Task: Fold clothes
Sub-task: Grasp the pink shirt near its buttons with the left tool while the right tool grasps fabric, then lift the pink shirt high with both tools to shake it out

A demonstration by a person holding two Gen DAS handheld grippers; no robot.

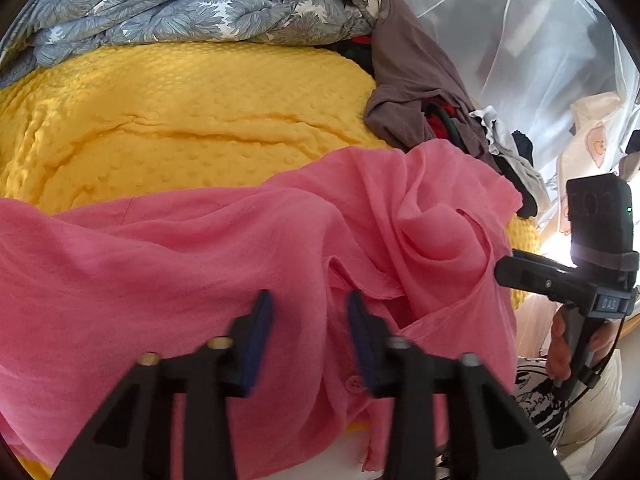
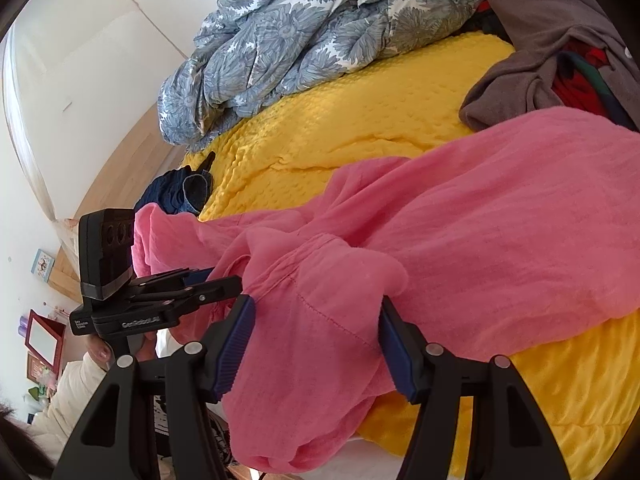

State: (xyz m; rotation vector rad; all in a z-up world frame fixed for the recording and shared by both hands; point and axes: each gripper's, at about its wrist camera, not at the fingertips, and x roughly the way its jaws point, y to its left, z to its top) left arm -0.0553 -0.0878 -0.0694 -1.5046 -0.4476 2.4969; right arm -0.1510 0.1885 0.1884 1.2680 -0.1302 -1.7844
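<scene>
On the bed: the pink shirt [image 1: 200,264] lies crumpled across the near edge of the yellow blanket [image 1: 180,120], and part of it hangs over that edge.
Left claw [image 1: 310,316]: yours points down onto the shirt with its jaws narrow. Cloth sits in the gap, just left of a button [image 1: 352,385]. You cannot tell from either view whether the pads press on it.
Right claw [image 2: 316,344]: you hold it wide, and a thick fold of the shirt fills the gap and touches both blue pads. A stitched seam runs down that fold, and the cloth droops below the jaws.
The two claws: they sit near each other on the same end of the shirt, the left one at the cloth's far edge as the right camera sees it.
Behind: a grey flowered duvet [image 1: 160,4] is heaped at the far side of the blanket. A brown top [image 1: 412,88] lies on a pile of other clothes to the right, just beyond the shirt.
Far left in the right view: dark denim [image 2: 176,190] rests at the blanket's edge.
</scene>
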